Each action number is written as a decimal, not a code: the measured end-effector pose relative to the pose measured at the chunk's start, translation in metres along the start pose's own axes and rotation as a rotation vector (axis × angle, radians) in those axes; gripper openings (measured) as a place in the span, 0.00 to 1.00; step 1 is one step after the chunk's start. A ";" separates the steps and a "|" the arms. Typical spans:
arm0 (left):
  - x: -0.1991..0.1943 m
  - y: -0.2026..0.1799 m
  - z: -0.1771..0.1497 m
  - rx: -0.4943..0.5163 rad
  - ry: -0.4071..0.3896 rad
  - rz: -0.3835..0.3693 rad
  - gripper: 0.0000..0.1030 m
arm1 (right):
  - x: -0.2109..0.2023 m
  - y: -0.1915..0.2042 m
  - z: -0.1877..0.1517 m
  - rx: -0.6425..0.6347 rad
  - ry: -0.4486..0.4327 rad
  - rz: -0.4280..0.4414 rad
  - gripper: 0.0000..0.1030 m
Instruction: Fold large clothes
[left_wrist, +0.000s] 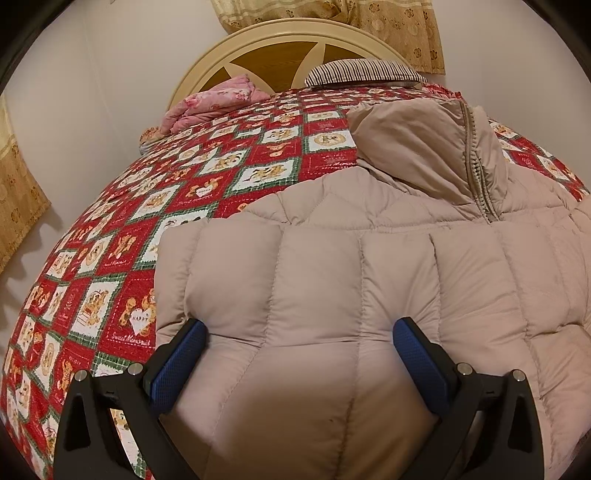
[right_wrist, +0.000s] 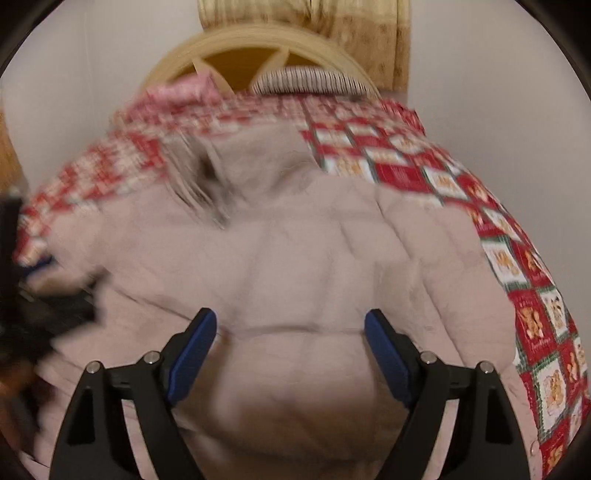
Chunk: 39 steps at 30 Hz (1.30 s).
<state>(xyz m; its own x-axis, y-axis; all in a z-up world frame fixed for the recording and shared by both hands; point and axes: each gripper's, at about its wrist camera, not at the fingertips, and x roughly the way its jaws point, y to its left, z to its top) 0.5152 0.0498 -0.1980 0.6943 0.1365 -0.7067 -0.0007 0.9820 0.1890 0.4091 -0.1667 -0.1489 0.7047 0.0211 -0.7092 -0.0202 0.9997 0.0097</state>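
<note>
Beige puffer jacket (left_wrist: 295, 288) bulges between both wide-spread jaws: left gripper (left_wrist: 299, 332) and right gripper (right_wrist: 290, 321) hover over it; patchwork bedspread (left_wrist: 147, 206) beyond.

A puffy beige jacket (left_wrist: 332, 258) fills the bed ahead of both tongs, bulging between their spread fingers. Beyond and left of the left gripper (left_wrist: 299, 332), bare patchwork quilt (left_wrist: 155, 206) lies open up to a pink bundle (left_wrist: 214, 99) and striped pillow (left_wrist: 365, 72).
</note>
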 end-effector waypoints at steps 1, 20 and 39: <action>0.000 0.000 0.000 0.000 0.000 0.000 0.99 | 0.002 0.007 0.004 -0.009 0.000 0.038 0.82; -0.001 0.000 0.000 0.007 0.002 0.004 0.99 | 0.057 0.020 -0.012 -0.039 0.102 0.029 0.87; -0.001 0.002 0.000 -0.011 0.003 -0.014 0.99 | 0.049 0.015 0.007 -0.105 0.164 0.074 0.87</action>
<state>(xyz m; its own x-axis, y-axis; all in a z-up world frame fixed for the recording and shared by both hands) 0.5148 0.0514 -0.1965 0.6919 0.1236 -0.7113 0.0008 0.9851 0.1719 0.4484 -0.1505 -0.1785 0.5736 0.0842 -0.8148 -0.1470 0.9891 -0.0013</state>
